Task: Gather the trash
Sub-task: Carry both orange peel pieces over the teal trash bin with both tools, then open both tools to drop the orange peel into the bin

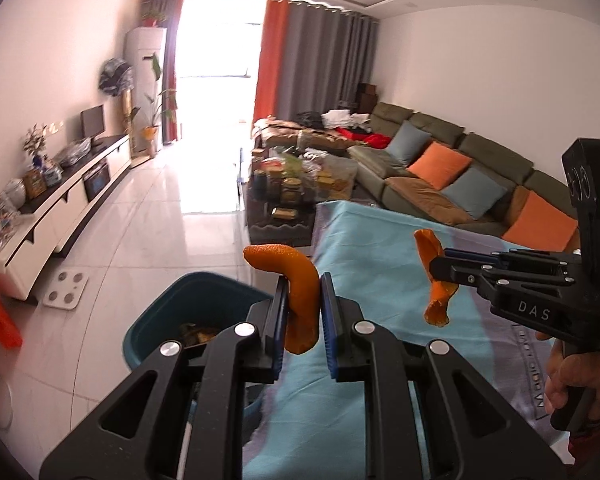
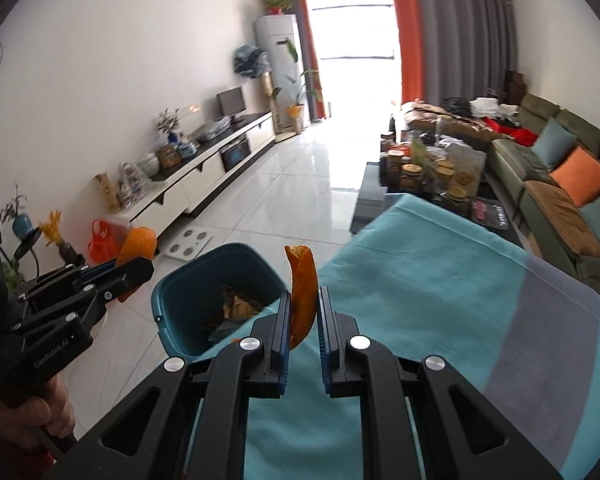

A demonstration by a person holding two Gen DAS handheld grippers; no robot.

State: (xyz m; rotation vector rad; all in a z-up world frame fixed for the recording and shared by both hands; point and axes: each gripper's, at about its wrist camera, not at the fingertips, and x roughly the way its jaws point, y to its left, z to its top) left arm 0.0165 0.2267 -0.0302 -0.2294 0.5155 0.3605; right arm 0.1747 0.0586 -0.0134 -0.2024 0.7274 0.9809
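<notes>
1. Left gripper [image 1: 304, 312]: jaws nearly closed, a curved peel [image 1: 296, 300] is pinched between the pads, its top curling out to the left over the fingertips.
2. Right gripper [image 2: 305, 320]: jaws also clamped, a second peel [image 2: 302, 296] is held upright between the pads; in the left view the same strip [image 1: 434, 276] is seen hanging below the tips.
3. Both peels are held in the air, above the edge of the blue cloth [image 2: 420, 288], not touching it.
4. Bin [image 2: 216, 292] stands on the floor just beside the cloth's left edge, open top, some scraps already seen inside. In the left view the bin [image 1: 188, 312] lies low and left of the jaws.
5. Step judged in hand: both peels to be carried over the bin and dropped.
6. To be done well: each grip should be kept tight until the tips are well over the opening, not over the rim or the cloth.
7. The left peel's overhang should be cleared past the near rim, otherwise it may catch and fall on the floor.
8. Jaws should be opened fully, one at a time; sticky peel may cling to a pad, so a check is advised.
9. Grippers are near each other; a collision over the bin should be avoided.
</notes>
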